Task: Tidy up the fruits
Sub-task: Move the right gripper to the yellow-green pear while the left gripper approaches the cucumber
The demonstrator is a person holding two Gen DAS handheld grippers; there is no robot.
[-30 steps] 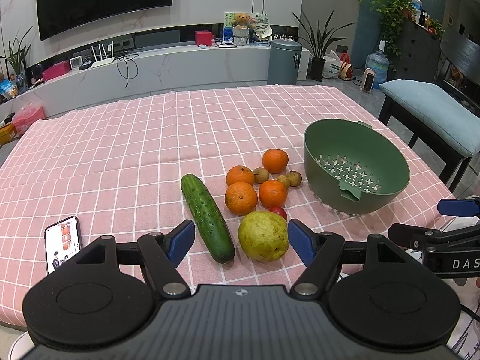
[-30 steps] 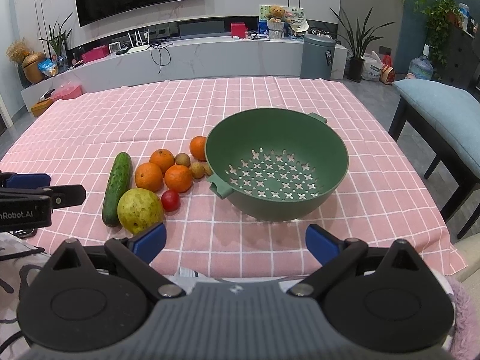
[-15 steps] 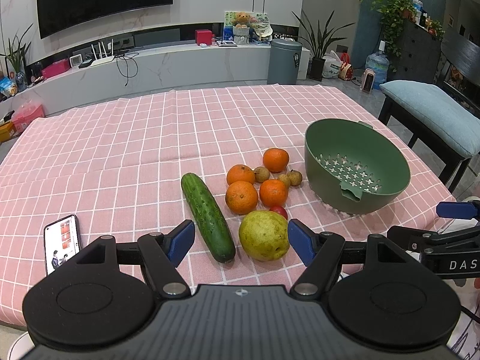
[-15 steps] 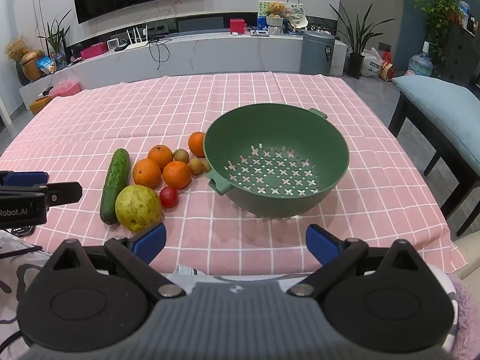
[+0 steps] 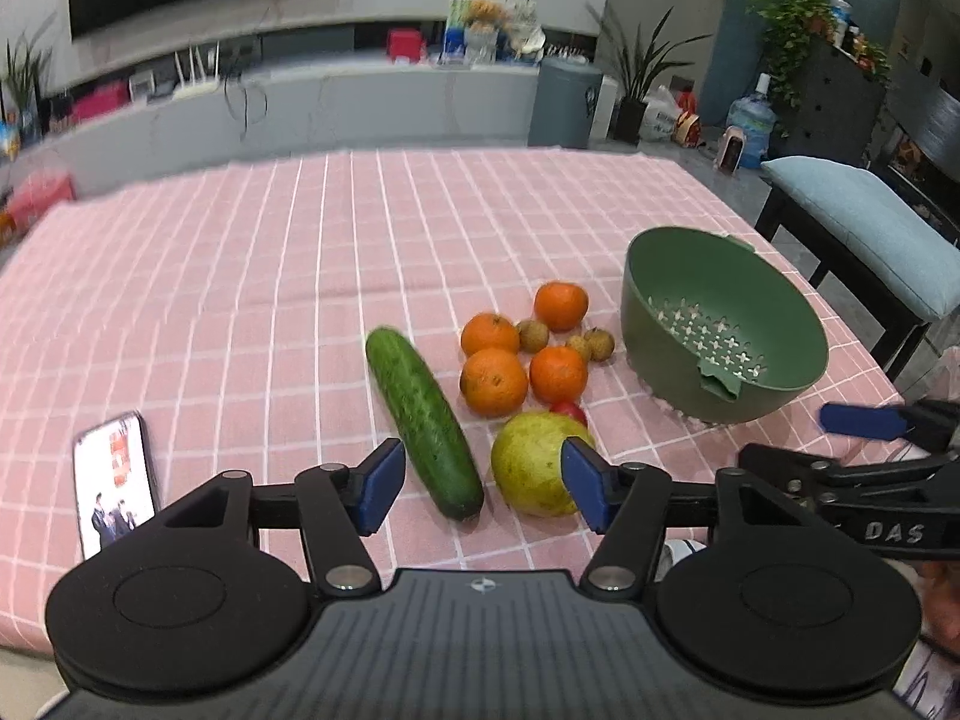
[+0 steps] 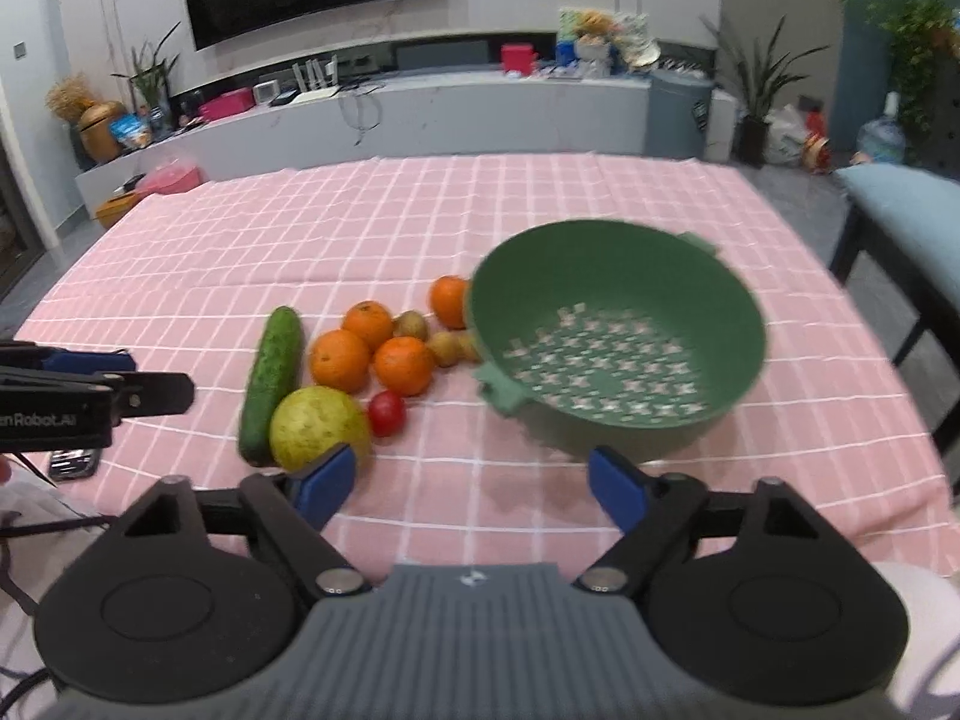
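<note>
Since the round yellow-green guava (image 5: 531, 462) lies touching the long dark-green cucumber (image 5: 423, 417) and the small red tomato (image 6: 386, 413), a careless close could, I'd guess, shove one off across the pink checked tablecloth (image 5: 240, 300). The left gripper (image 5: 480, 483) hovers low, spread wide and empty, before both. The right gripper (image 6: 471, 486), likewise released, faces the empty green plastic colander (image 6: 618, 300), fruit just beside it.
</note>
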